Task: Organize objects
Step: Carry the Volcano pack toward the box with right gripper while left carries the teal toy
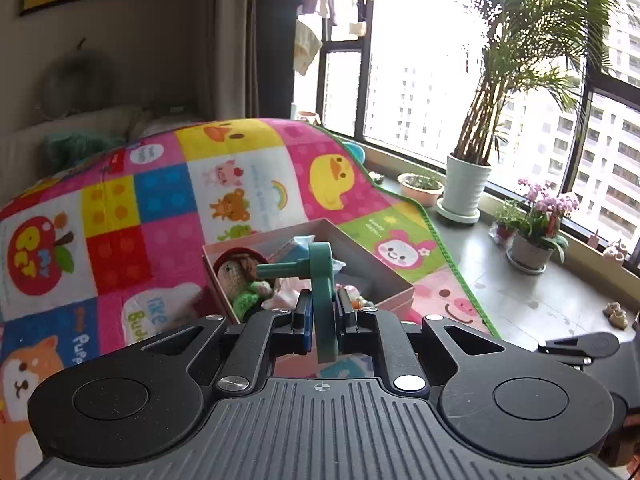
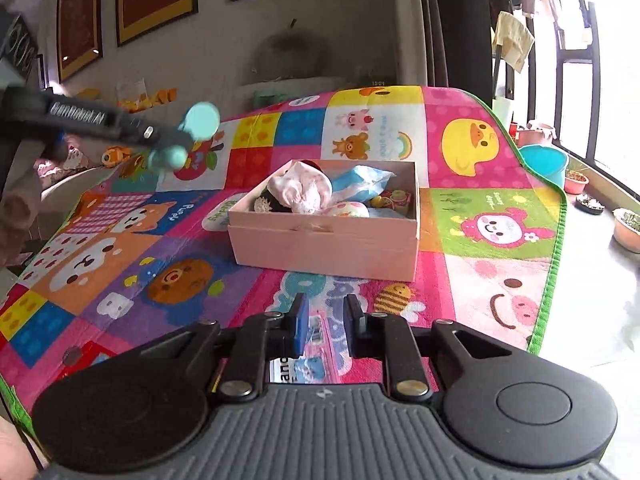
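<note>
Left hand-held gripper [image 1: 324, 312] clamps what looks like a teal handle [image 1: 322, 292] above pink box [image 1: 384, 280]

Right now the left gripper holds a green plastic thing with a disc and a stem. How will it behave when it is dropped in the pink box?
The green plastic piece keeps its shape between the fingers, so it is probably stiff. It looks thin, so likely light. Its round disc may roll or tip on the soft items in the pink box.
</note>
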The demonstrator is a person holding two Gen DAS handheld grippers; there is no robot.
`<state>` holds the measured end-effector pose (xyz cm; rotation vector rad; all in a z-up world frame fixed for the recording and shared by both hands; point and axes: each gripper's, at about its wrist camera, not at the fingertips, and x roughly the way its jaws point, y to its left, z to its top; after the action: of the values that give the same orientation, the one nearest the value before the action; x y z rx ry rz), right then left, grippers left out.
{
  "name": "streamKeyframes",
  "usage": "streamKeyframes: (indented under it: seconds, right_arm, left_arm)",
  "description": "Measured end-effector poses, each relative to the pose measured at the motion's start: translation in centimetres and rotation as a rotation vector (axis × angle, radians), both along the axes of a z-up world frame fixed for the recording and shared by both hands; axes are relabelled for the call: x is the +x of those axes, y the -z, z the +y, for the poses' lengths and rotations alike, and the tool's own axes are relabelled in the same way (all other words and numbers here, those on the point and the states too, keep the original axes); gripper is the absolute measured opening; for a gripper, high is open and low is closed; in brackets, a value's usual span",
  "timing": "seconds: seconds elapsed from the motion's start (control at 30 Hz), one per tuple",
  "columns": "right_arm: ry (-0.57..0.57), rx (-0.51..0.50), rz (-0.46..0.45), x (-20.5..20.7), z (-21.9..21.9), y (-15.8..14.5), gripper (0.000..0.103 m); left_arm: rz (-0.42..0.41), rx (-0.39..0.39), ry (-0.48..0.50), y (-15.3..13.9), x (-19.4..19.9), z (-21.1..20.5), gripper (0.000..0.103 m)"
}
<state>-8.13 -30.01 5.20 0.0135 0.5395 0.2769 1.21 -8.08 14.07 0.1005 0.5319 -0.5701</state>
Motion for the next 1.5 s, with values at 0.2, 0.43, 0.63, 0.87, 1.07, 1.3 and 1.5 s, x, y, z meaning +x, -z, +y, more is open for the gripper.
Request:
streamKeyframes:
  seconds: [0.2, 0.43, 0.63, 0.87, 1.07, 1.3, 1.5]
  right_arm:
    - [-0.086, -0.096, -0.019, -1.6, 1.0, 1.9, 0.071]
    - [-0.139, -0.121, 0.079, 1.4, 2.8, 4.2, 0.054]
    - [-0.121, -0.128, 0.082, 1.0, 2.8, 4.0, 0.043]
    - [-0.075, -0.091, -0.063, -1.2, 1.7, -0.2, 0.043]
    - [-0.055, -0.092, -0.149, -2.1, 1.3, -1.7, 0.043]
    - [-0.013, -0.063, -0.08, -1.0, 0.1, 0.3, 0.043]
    - [0.019, -0.052, -0.046, -0.5, -0.8, 1.1, 0.043]
  left_arm:
    - [0.11, 0.021, 0.014, 3.2, 0.0, -1.0, 0.014]
    - [0.211, 0.041, -0.009, 6.8, -1.3, 0.8, 0.014]
    - [0.243, 0.031, -0.011, 8.0, -1.7, 1.5, 0.014]
    - [0.247, 0.008, 0.01, 8.1, -2.1, 0.8, 0.014]
    - [0.223, -0.023, 0.01, 5.9, -0.5, 0.3, 0.014]
    - [0.126, -0.123, 0.044, 1.1, 5.6, -4.3, 0.014]
    - [0.189, -0.096, -0.026, 3.4, 12.1, -9.0, 0.017]
